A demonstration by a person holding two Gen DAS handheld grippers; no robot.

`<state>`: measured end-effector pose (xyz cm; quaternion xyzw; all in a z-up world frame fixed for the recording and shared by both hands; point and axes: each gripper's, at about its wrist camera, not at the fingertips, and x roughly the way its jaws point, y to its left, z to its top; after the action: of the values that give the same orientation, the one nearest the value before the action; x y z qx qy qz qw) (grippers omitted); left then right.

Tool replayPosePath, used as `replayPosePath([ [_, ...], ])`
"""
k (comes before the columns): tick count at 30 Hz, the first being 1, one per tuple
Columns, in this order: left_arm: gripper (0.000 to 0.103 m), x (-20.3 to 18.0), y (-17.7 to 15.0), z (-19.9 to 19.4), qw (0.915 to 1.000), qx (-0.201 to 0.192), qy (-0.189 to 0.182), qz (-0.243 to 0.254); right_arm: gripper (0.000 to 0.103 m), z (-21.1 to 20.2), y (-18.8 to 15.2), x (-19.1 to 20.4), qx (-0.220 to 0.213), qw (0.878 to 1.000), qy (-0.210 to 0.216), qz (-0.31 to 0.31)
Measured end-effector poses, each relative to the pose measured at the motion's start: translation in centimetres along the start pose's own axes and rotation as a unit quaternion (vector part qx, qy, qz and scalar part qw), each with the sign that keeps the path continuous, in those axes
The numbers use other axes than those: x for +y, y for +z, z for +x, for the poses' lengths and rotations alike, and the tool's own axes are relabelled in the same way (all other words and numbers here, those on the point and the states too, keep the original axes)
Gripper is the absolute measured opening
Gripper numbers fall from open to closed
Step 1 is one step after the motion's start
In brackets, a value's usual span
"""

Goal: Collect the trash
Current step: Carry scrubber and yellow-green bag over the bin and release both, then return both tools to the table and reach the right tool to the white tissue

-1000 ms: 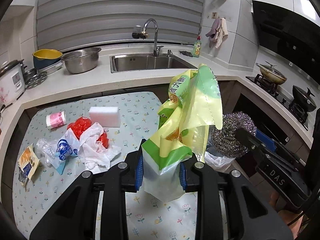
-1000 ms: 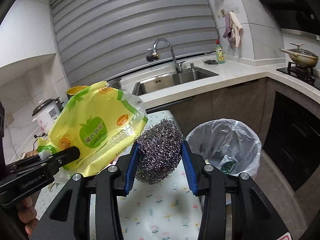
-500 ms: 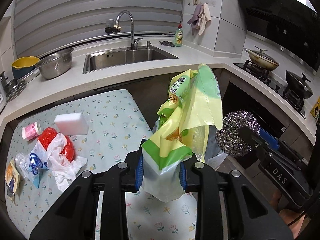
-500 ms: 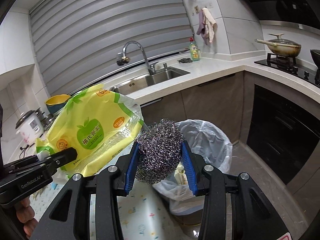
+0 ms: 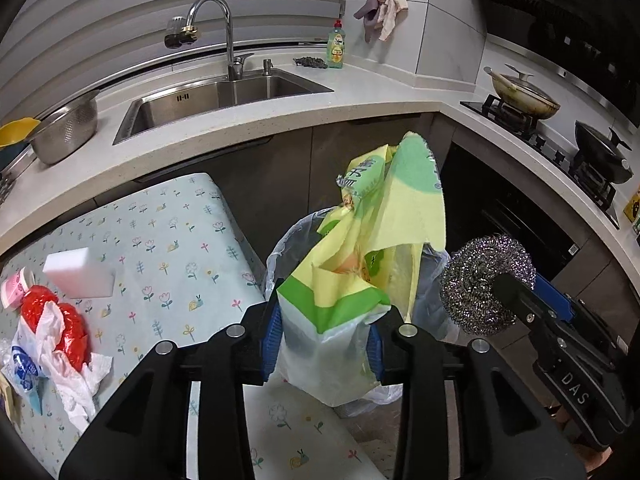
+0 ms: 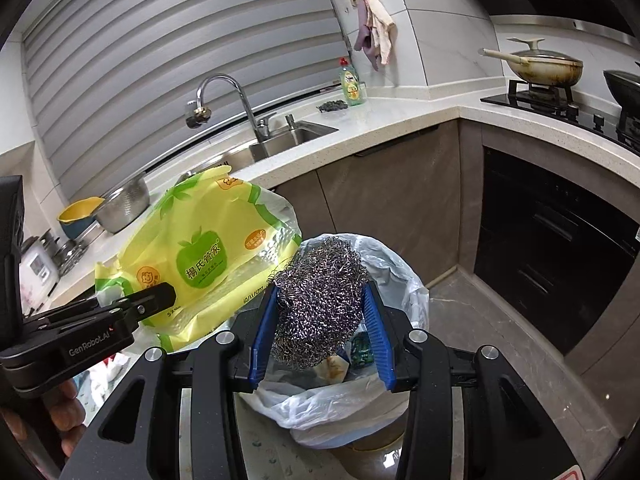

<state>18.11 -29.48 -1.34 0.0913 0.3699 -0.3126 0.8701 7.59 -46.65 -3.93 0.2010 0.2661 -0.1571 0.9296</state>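
Between the right gripper (image 6: 322, 322) pads, clamped springy steel-wool scourer (image 6: 320, 300), light and compressible, best pinched mid-ball; left gripper (image 5: 322, 342) pinching limp, slippery yellow-green bag (image 5: 360, 276) low, over lined bin (image 6: 408, 280).

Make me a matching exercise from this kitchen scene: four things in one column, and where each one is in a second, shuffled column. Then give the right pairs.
Things
1. yellow-green bag
2. steel wool scourer
3. white sponge
4. green soap bottle

Places
A. on the counter beside the sink
B. lying on the flowered table cover
C. gripped in the right claw above the bin liner
D. gripped in the left claw

Pairs: 1-D, 2-C, 3-B, 4-A
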Motion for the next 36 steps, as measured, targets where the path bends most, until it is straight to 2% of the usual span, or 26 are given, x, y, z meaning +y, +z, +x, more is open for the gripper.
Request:
replayPosePath([
  [1,0.043,0.0,0.2,0.4,1.0,-0.001,0.001,-0.002,0.041,0.4,0.1,-0.2,0.002,1.0,0.0,0.0],
  [3,0.051,0.1,0.4,1.0,1.0,-0.002,0.0,-0.007,0.041,1.1,0.2,-0.3,0.005,1.0,-0.001,0.0],
  [8,0.055,0.7,0.8,1.9,0.9999,0.001,0.006,-0.011,0.044,2.5,0.5,-0.1,0.009,1.0,0.0,-0.004],
  [15,0.074,2.1,1.1,1.7,0.9996,-0.012,0.016,-0.018,0.044,4.0,1.0,0.8,0.007,1.0,0.005,-0.011],
  [18,0.074,2.5,1.3,1.6,0.9995,-0.017,0.021,-0.019,0.049,4.1,1.1,1.2,0.005,1.0,0.004,-0.013],
  [20,0.075,3.0,1.4,1.4,0.9993,-0.019,0.023,-0.024,0.062,4.0,1.1,1.5,0.003,1.0,0.003,-0.011],
  [23,0.078,3.7,1.3,0.9,0.9988,-0.023,0.032,-0.031,0.073,3.5,1.1,2.0,-0.006,1.0,-0.001,-0.01],
  [27,0.084,5.0,0.7,0.1,0.9978,-0.026,0.044,-0.043,0.077,3.2,1.0,2.9,-0.001,1.0,-0.003,-0.019],
  [29,0.085,5.8,0.3,-0.6,0.9971,-0.029,0.049,-0.05,0.084,2.8,0.9,3.6,-0.002,1.0,-0.001,-0.023],
  [36,0.088,8.9,-1.0,-3.3,0.9938,-0.038,0.074,-0.073,0.084,1.7,0.5,6.9,0.006,0.999,0.01,-0.045],
])
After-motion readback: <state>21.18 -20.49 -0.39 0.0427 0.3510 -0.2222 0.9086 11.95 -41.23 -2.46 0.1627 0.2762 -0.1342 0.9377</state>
